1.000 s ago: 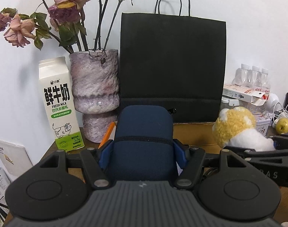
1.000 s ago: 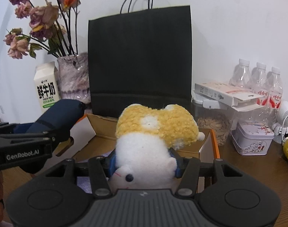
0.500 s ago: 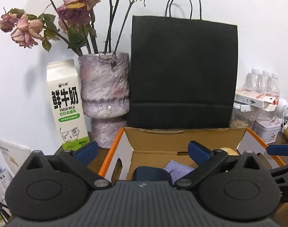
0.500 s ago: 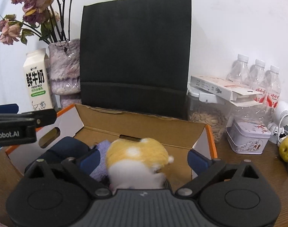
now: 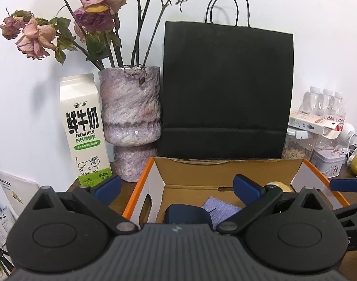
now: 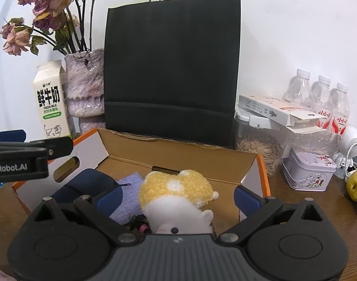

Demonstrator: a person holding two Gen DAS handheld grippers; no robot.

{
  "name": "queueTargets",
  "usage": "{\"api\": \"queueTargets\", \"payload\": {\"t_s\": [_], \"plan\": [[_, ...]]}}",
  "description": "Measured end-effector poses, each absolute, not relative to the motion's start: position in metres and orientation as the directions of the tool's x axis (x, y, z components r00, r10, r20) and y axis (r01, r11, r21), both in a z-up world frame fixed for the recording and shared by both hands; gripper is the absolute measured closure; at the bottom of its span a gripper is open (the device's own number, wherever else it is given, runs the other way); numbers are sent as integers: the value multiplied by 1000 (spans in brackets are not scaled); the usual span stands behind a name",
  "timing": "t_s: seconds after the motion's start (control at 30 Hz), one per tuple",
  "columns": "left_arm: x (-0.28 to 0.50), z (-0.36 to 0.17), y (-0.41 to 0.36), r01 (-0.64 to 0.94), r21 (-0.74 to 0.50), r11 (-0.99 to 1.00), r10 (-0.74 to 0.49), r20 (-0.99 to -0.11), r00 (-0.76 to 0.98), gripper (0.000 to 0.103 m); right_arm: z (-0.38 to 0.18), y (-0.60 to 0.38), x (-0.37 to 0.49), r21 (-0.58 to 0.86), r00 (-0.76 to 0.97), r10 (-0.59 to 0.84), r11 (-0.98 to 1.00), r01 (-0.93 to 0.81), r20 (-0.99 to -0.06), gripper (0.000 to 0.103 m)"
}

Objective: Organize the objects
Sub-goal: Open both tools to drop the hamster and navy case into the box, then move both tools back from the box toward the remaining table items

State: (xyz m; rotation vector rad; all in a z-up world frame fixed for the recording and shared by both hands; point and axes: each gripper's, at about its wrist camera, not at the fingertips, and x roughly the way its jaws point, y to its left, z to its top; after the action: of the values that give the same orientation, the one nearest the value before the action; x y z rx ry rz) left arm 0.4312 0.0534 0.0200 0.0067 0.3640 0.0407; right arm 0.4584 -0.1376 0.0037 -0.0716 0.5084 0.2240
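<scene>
Over the open cardboard box (image 6: 225,161), both the left gripper (image 5: 176,190) and right gripper (image 6: 177,199) are hovering spread wide and empty, leaving the navy pouch (image 6: 84,182) and plush toy (image 6: 178,194) lying inside it, apparently packed.

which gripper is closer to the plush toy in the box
Right. The right gripper is open with the plush toy between its fingers; the left gripper is open over the navy pouch beside it.

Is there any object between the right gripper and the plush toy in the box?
No. The plush toy lies in the cardboard box, directly between the open right gripper's fingers; nothing visible blocks it.
</scene>
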Motion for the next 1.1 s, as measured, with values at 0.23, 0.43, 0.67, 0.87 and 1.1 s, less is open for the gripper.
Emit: {"api": "queueTargets", "payload": {"t_s": [0.23,0.43,0.67,0.87,1.1], "plan": [[415,30,58,-38,-10,999,33,-324,945,0,13,-140,449,0,856,211,971,-239,-473,1],[394,36,62,-36,-26,999,26,-312,950,0,23,-141,429,-3,870,228,967,-254,-437,1],[358,41,58,-32,-8,999,28,-282,959,0,32,-146,395,-40,885,237,960,-276,-400,1],[325,38,60,-36,-9,999,32,-287,957,0,36,-153,358,-68,891,247,953,-294,-381,1],[294,28,60,-46,1,999,44,-296,954,0,31,-165,319,-78,888,262,947,-312,-379,1]]}}
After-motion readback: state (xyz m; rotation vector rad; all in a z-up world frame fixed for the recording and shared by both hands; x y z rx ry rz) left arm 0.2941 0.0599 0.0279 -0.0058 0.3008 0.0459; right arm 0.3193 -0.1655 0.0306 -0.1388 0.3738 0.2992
